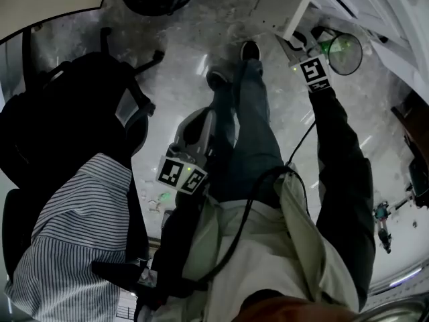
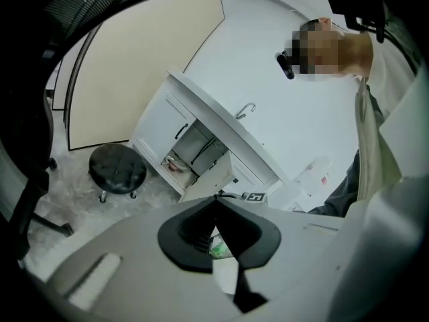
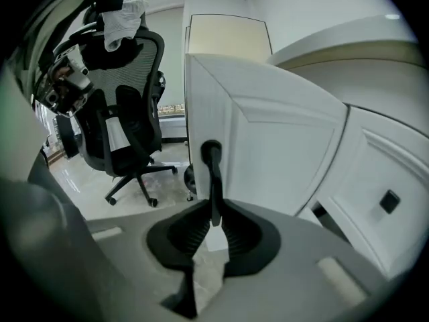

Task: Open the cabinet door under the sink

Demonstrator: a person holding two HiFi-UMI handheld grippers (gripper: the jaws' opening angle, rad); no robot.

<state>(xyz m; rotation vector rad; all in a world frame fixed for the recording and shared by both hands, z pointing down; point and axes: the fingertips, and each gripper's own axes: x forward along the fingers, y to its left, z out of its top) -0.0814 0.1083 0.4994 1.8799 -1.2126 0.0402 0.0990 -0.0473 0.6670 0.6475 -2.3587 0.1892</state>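
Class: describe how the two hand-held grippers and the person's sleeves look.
The left hand-held gripper and the right hand-held gripper are pale grey with black ribbed pads. Each carries a cube of black-and-white square markers and a green light. The sleeves are dark; a black cable crosses the pale vest.

The door (image 3: pixel 268 153) is white, with a recessed panel framed by a raised border. It stands swung well out from the cabinet (image 2: pixel 155 131), its free edge toward the room. A slim black bar handle (image 3: pixel 213 173) runs upright close to that edge, its lower end pinched between the jaws of the right hand-held gripper (image 3: pixel 213 221). Seen from across the room, the opening (image 2: pixel 194 149) behind the door shows a dark interior below the faucet (image 2: pixel 247 109), with small items on its floor.
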